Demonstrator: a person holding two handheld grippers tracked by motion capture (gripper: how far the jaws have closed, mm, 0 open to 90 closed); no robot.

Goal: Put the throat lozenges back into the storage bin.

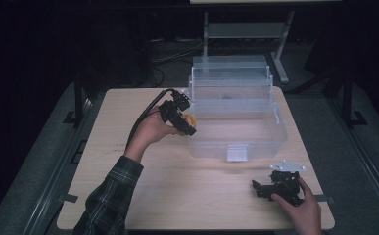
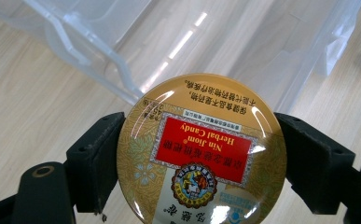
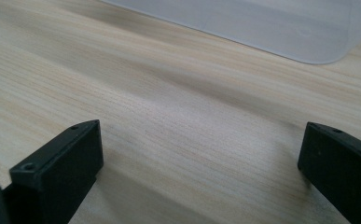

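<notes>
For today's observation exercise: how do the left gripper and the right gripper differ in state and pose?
The left gripper is shut on a round candy tin; the right gripper is open, holding nothing. The left gripper is raised beside the clear plastic box; the right gripper rests low on the table. Both have black jaws and are hand-held.

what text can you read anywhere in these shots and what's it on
"Nin Jiom" on the red label of the round candy tin, held upside down in the left gripper
"Herbal Candy" on that label
Chinese lines on the label and gold rim: too small to read
Clear storage box, table: no text
</notes>
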